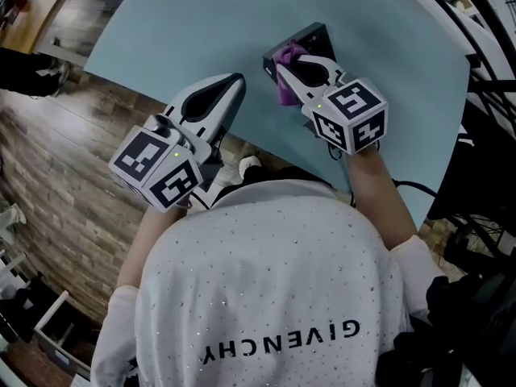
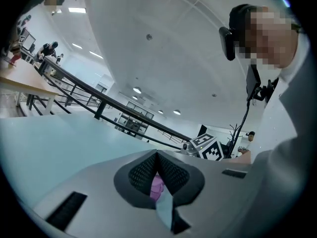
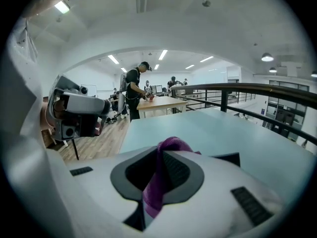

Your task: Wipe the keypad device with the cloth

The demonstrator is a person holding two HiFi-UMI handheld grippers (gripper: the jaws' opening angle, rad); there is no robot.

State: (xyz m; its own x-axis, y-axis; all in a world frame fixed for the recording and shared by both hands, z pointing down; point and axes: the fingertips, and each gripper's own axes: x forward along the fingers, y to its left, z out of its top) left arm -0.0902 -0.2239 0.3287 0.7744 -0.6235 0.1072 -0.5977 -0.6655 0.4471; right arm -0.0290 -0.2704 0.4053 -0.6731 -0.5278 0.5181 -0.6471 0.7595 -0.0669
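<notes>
pale blue table (image 1: 161,39), upper centre: right gripper (image 1: 284,61) clenched on purple cloth (image 1: 289,89) at keypad device (image 1: 313,34), left gripper (image 1: 236,81) pressed closed, empty; unbraced device may slide under wiping.

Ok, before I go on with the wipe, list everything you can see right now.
table: one, light blue, top half of the head view
keypad device: one, dark, on the table just beyond the right gripper
cloth: one, purple, pinched in the right gripper's jaws
floor: wood planks, around the table
railing: one, black, beyond the table
left gripper: one, white, jaws together, at the table's near edge
right gripper: one, white, jaws shut on the cloth, by the keypad device
person's top: one, white, bottom of the head view
</notes>
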